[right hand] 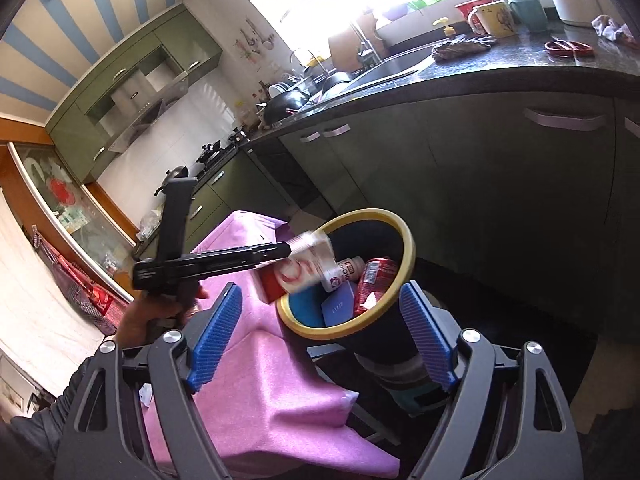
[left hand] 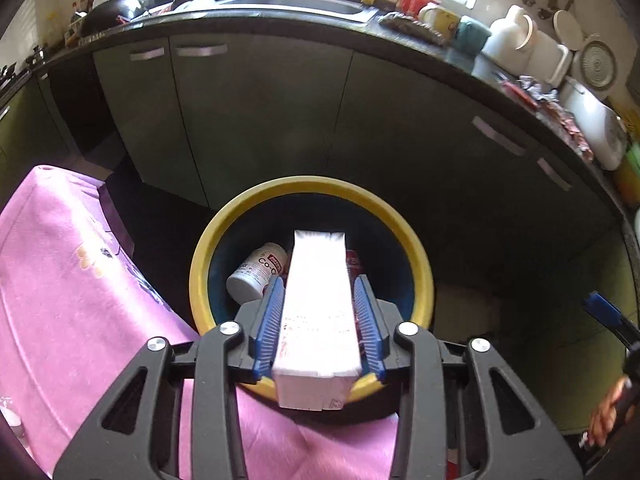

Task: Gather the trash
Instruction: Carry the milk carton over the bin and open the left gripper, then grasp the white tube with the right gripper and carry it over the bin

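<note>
My left gripper [left hand: 319, 312] is shut on a white and red carton [left hand: 316, 320] and holds it over the mouth of a yellow-rimmed dark bin [left hand: 200, 264]. The bin holds a white bottle [left hand: 258, 272] and more trash. In the right wrist view the left gripper [right hand: 280, 254] holds the carton [right hand: 298, 276] above the bin's rim [right hand: 408, 248]; inside lie the bottle [right hand: 344, 274], a red can [right hand: 374, 280] and a blue box [right hand: 338, 308]. My right gripper [right hand: 320, 332] is open and empty, a little in front of the bin.
A table with a pink cloth [left hand: 72, 280] stands left of the bin, also shown in the right wrist view [right hand: 256, 380]. Green cabinets [left hand: 260, 120] and a dark counter with sink, mugs and wrappers [right hand: 500, 52] lie behind. Red scissors [right hand: 568, 48] lie on the counter.
</note>
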Available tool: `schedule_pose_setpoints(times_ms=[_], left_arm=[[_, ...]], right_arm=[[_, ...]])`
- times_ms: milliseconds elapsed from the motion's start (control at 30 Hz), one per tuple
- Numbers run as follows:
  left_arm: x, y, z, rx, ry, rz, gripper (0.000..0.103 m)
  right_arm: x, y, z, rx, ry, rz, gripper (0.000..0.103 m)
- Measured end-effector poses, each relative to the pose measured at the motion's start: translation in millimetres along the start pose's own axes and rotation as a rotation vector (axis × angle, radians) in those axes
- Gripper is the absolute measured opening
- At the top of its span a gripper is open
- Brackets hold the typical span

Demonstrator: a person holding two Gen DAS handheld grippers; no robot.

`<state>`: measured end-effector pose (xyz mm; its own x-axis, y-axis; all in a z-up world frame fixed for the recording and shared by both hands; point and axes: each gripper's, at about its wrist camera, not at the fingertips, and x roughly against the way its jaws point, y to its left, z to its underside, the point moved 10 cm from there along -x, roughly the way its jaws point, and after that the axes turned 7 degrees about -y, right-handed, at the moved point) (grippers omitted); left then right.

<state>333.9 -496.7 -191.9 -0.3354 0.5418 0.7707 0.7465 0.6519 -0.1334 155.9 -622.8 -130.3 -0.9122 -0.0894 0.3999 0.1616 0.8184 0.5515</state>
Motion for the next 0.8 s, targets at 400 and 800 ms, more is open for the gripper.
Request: schedule_pose_setpoints(times_ms=[400, 800], left_arm=[[154, 43, 20, 0.131, -0.338, -0.029, 0.070], [403, 148, 150, 0.252, -0.670, -0.461, 0.090]], right_arm=[[-29, 44, 21, 0.062, 0.079, -0.052, 0.081], [-108, 225, 122, 0.331, 0.381, -0.312, 0.081]])
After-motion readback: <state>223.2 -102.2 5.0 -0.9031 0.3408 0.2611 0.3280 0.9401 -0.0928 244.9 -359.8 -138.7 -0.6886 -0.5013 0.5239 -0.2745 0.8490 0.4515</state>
